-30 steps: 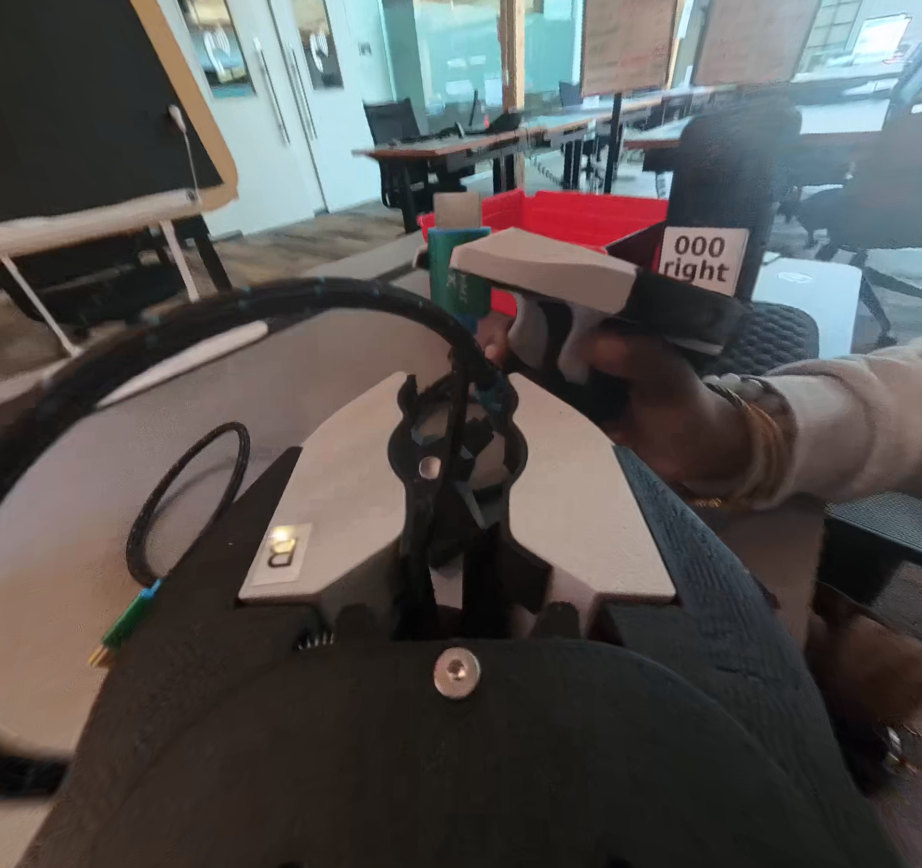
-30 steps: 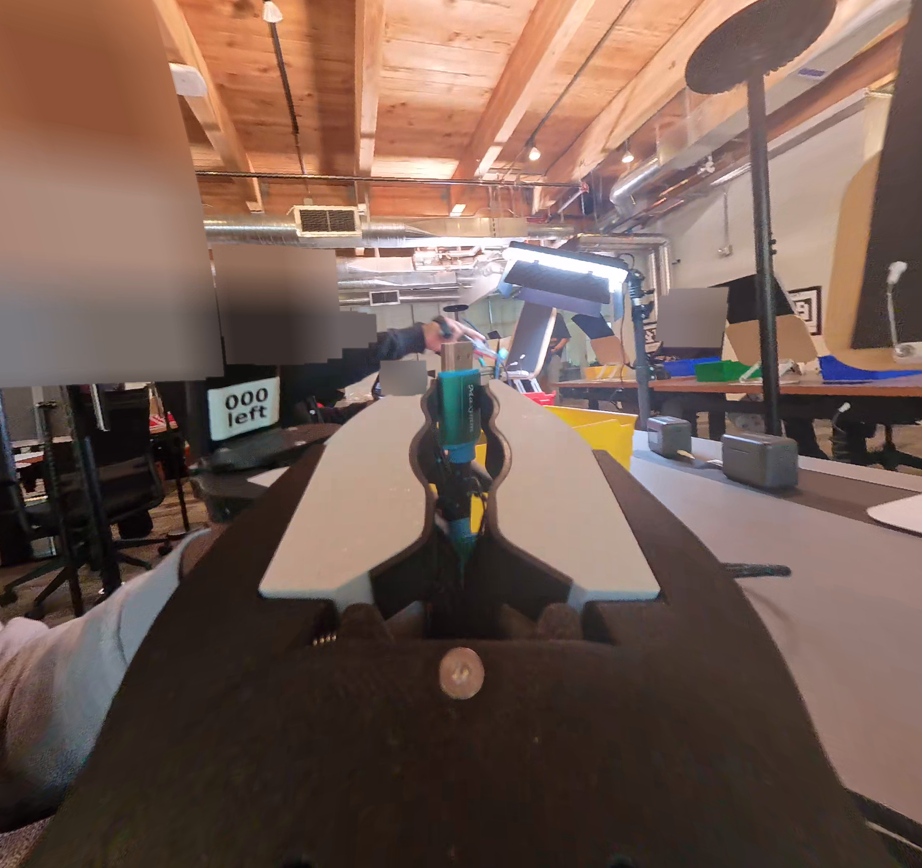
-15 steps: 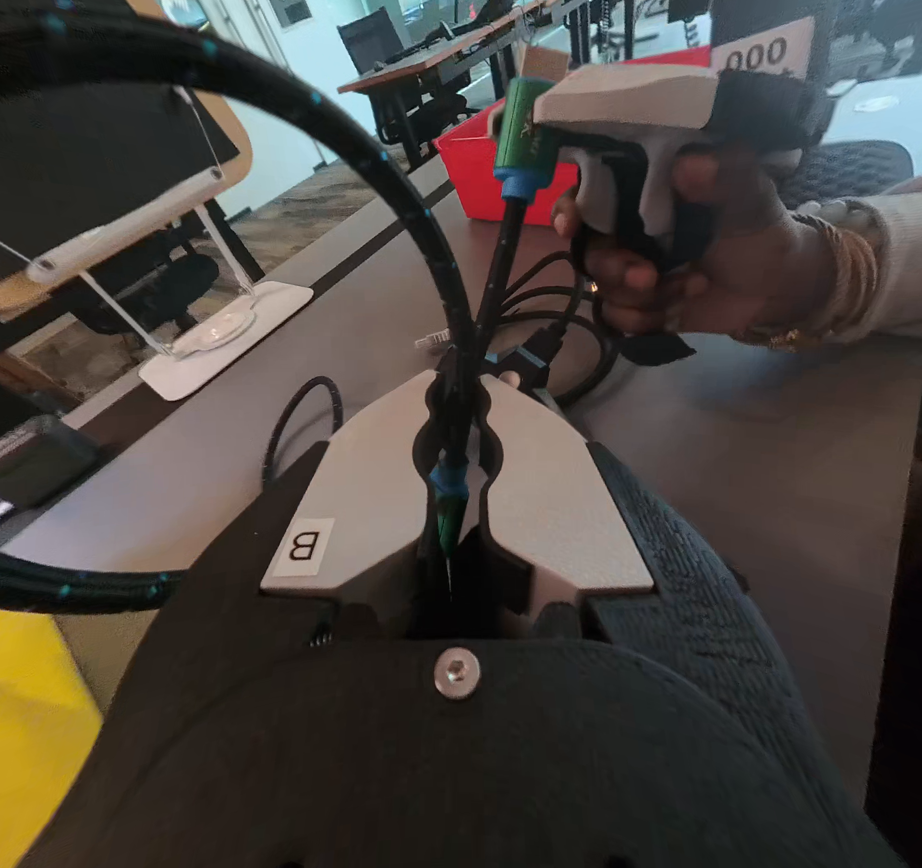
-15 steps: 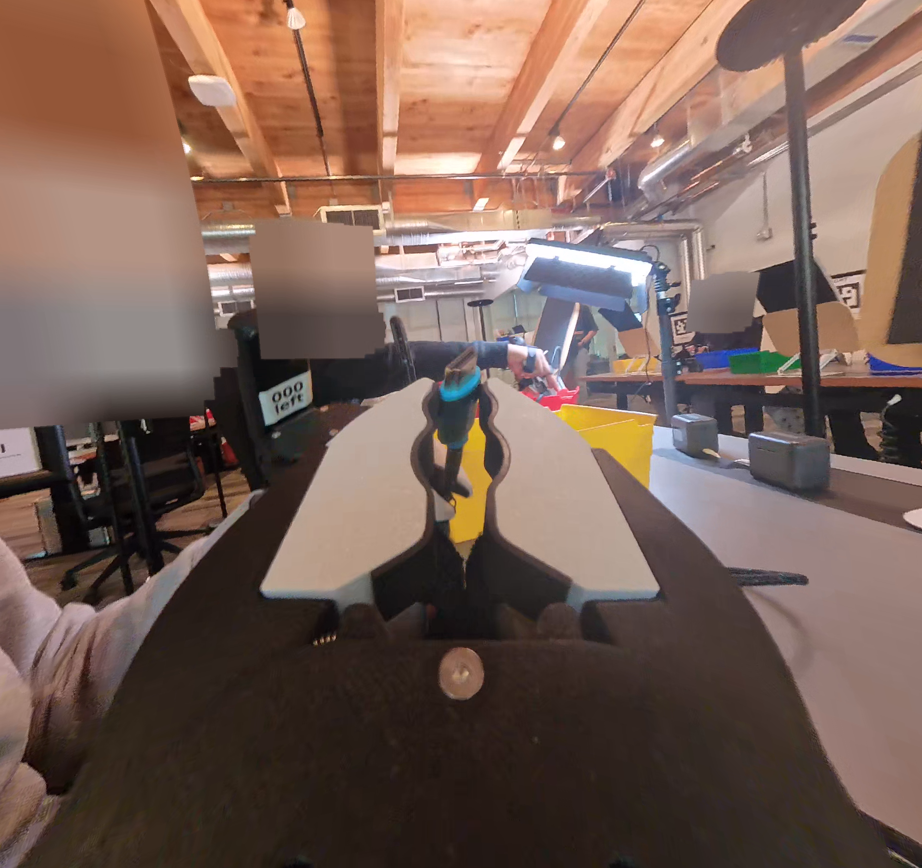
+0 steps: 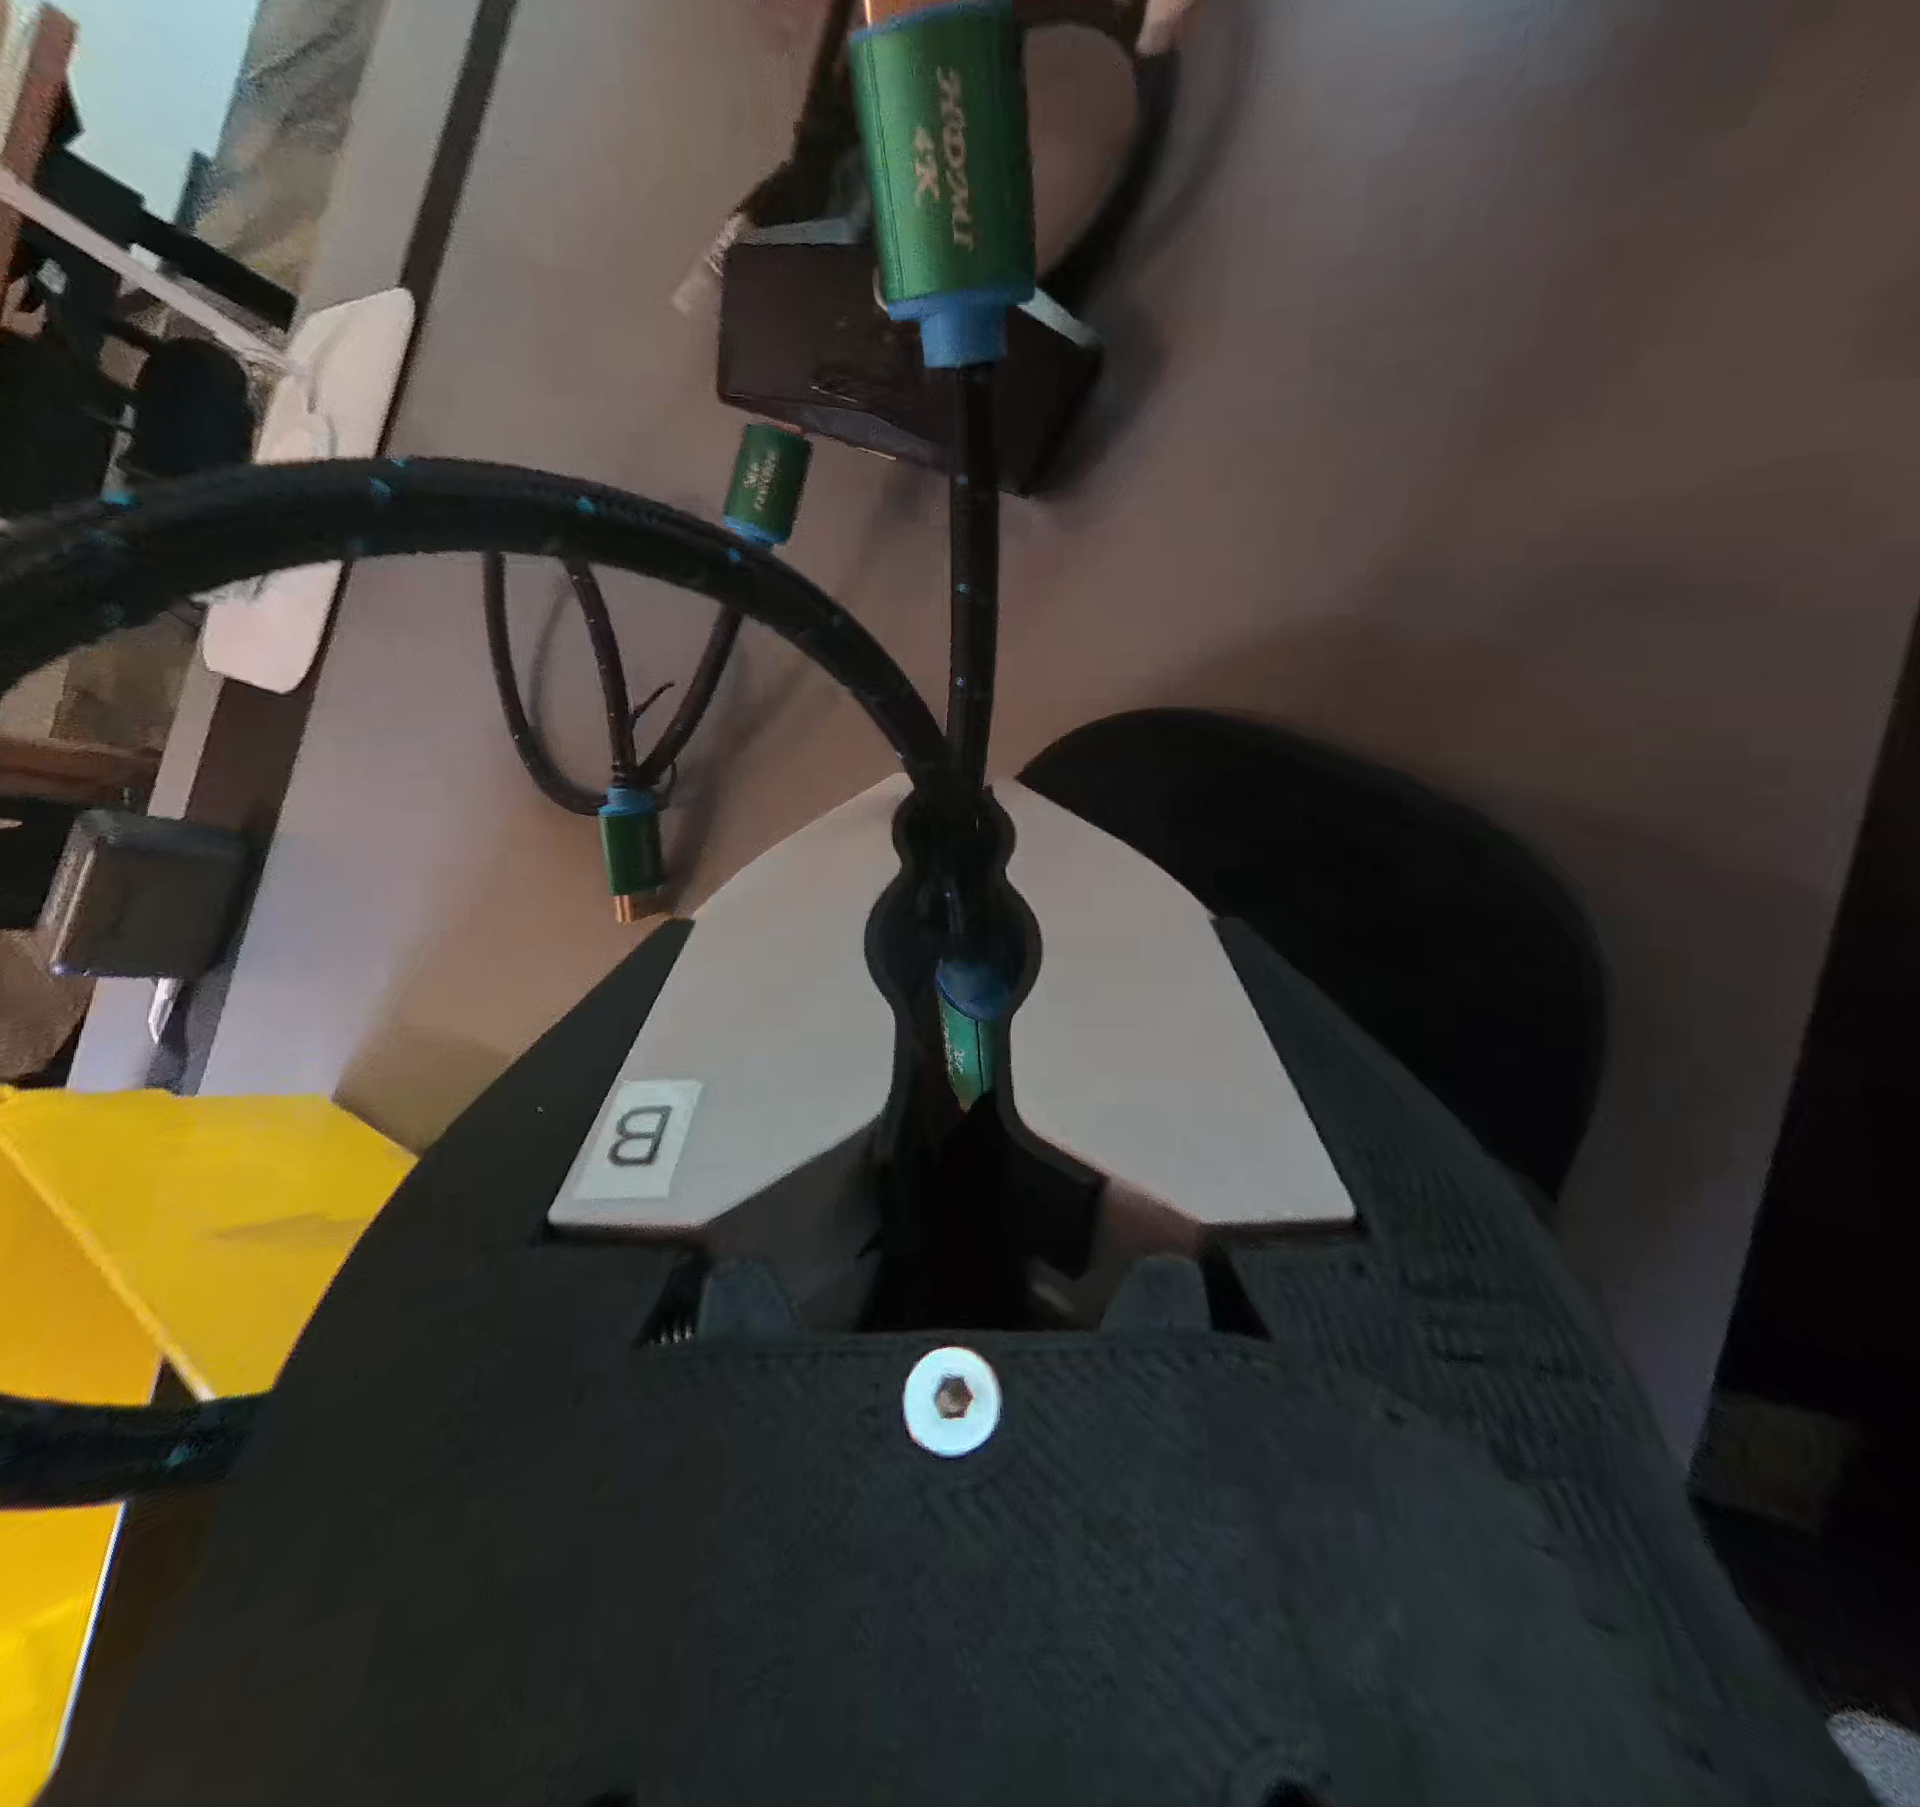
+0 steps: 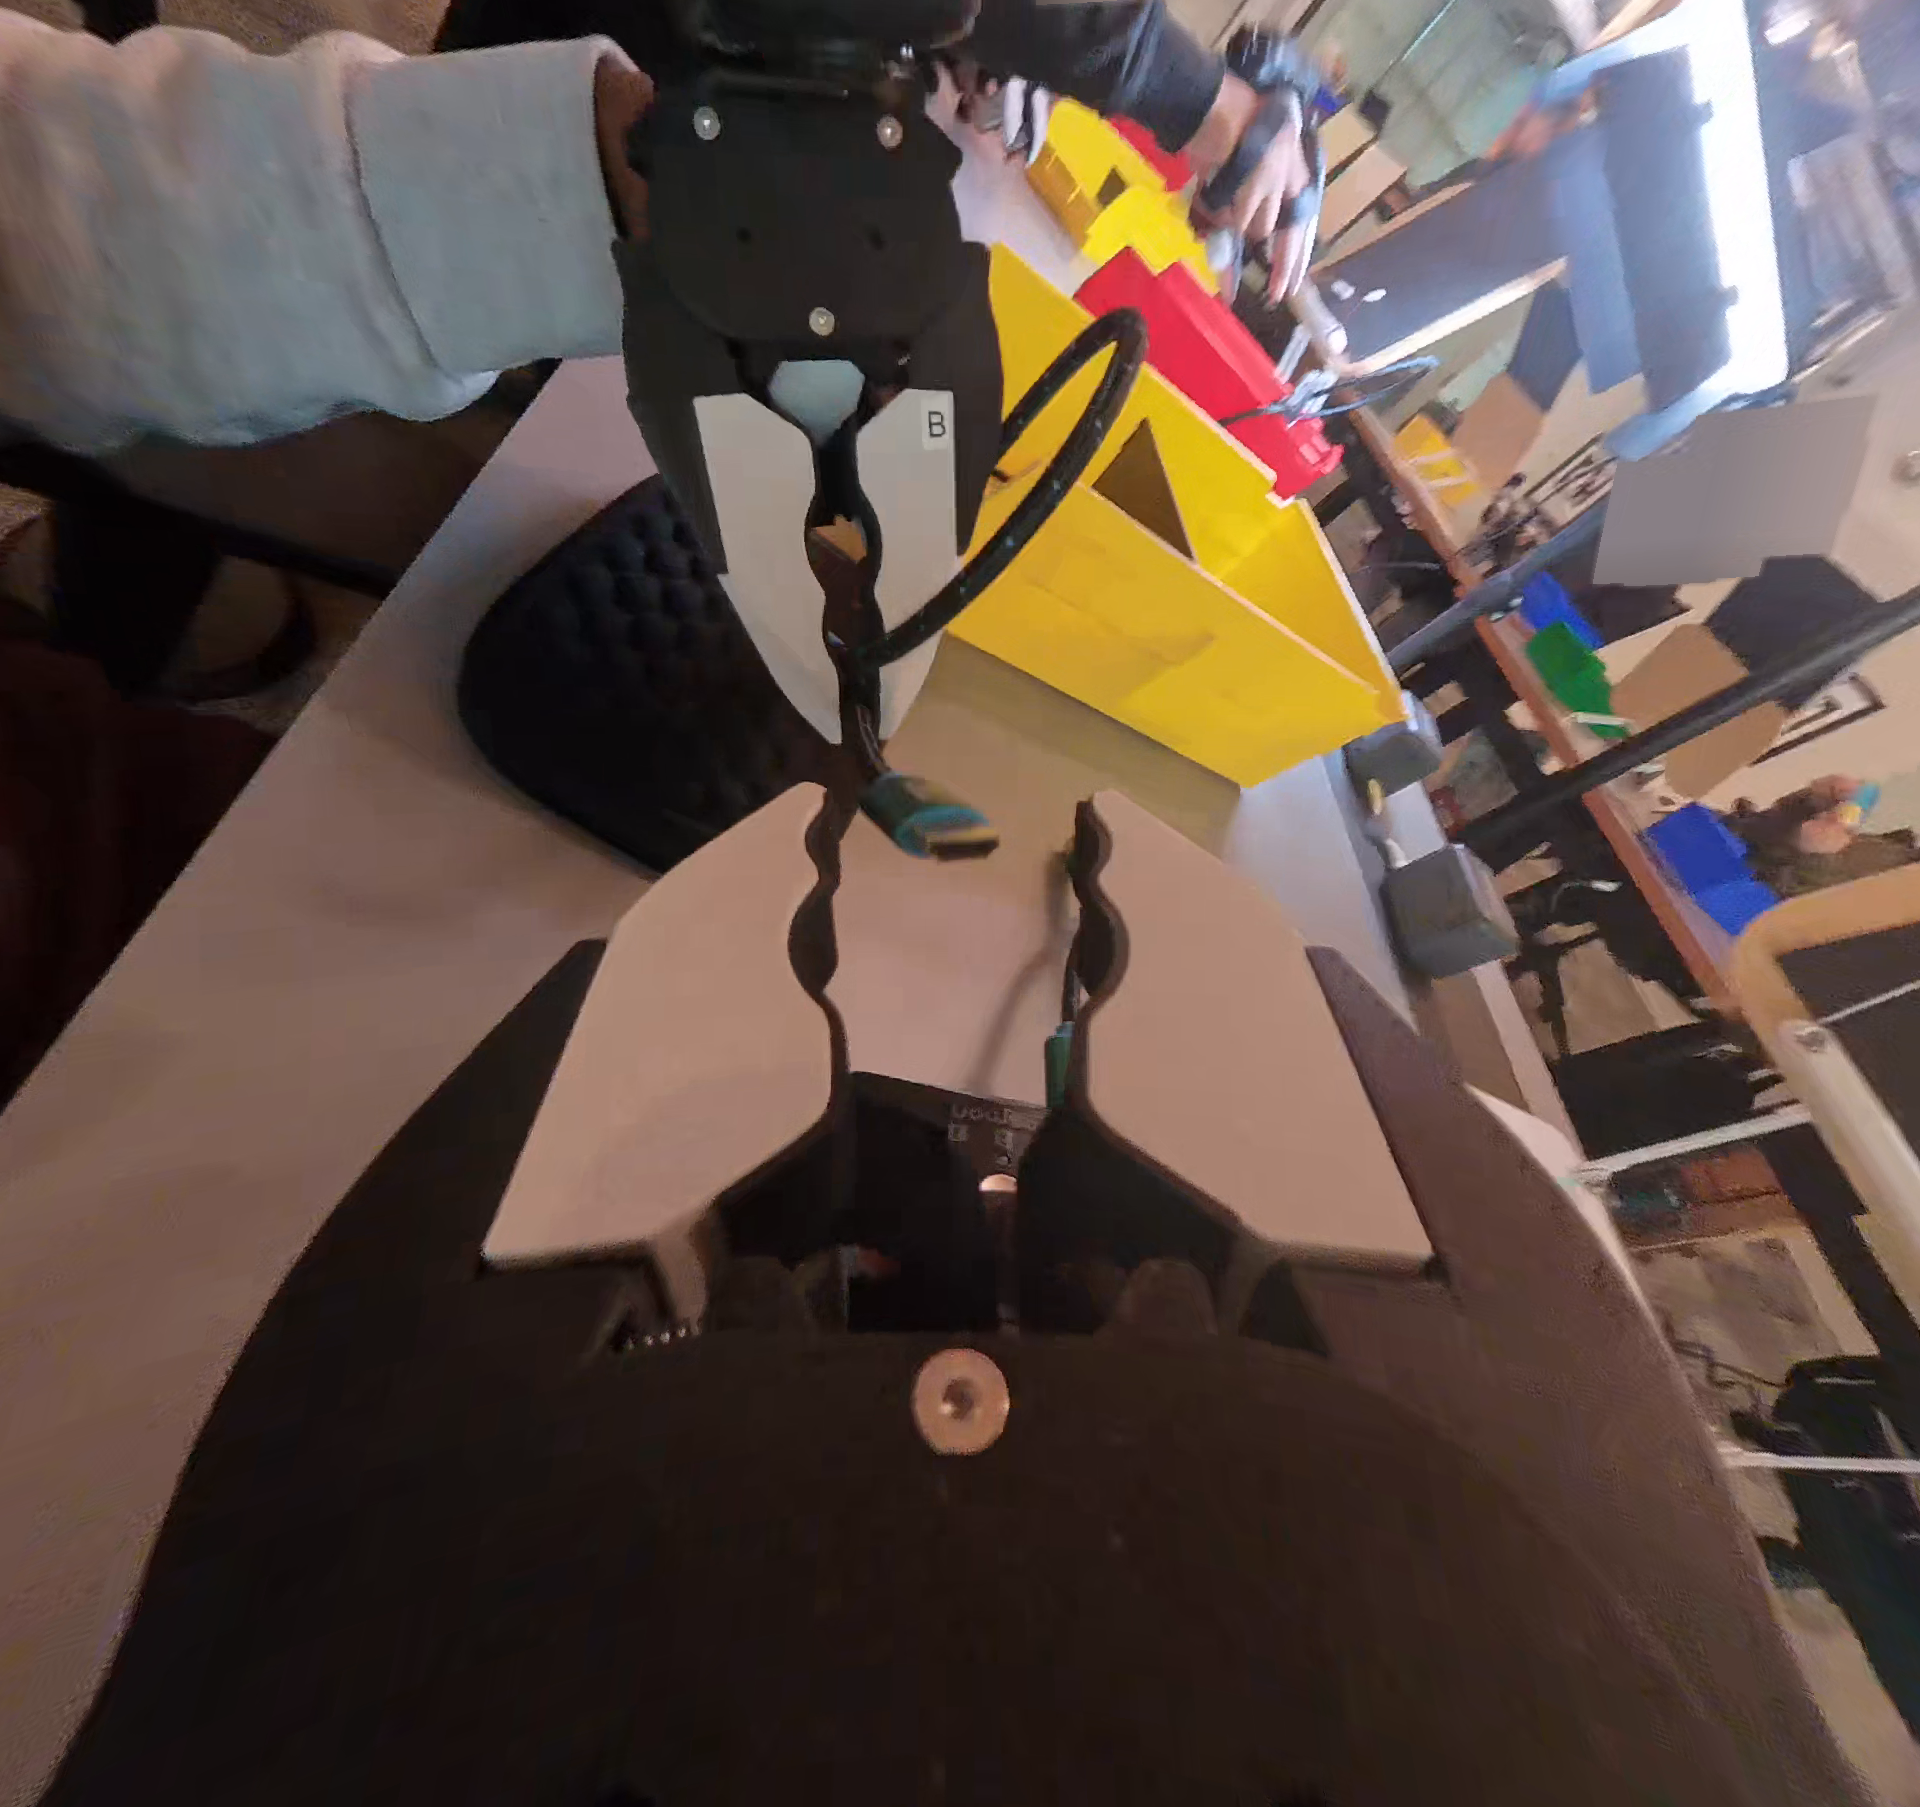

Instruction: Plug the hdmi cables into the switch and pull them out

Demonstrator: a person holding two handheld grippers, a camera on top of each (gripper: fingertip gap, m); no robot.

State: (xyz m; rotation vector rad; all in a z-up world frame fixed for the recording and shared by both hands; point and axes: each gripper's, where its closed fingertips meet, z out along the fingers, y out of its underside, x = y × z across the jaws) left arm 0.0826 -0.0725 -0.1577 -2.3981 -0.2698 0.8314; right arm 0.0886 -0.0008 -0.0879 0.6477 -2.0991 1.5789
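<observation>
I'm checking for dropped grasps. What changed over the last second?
The right claw opened and let go of the green HDMI plug, which now hangs free on the black cable held by the left claw. Both claws tipped down toward the table and the switch. The left claw stayed shut on the black cable.

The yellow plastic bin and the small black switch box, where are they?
Yellow plastic bin (image 6: pixel 1153 656): right wrist view, on its long side wall.
Small black switch box (image 5: pixel 831 355): left wrist view, on its dark top face.
</observation>
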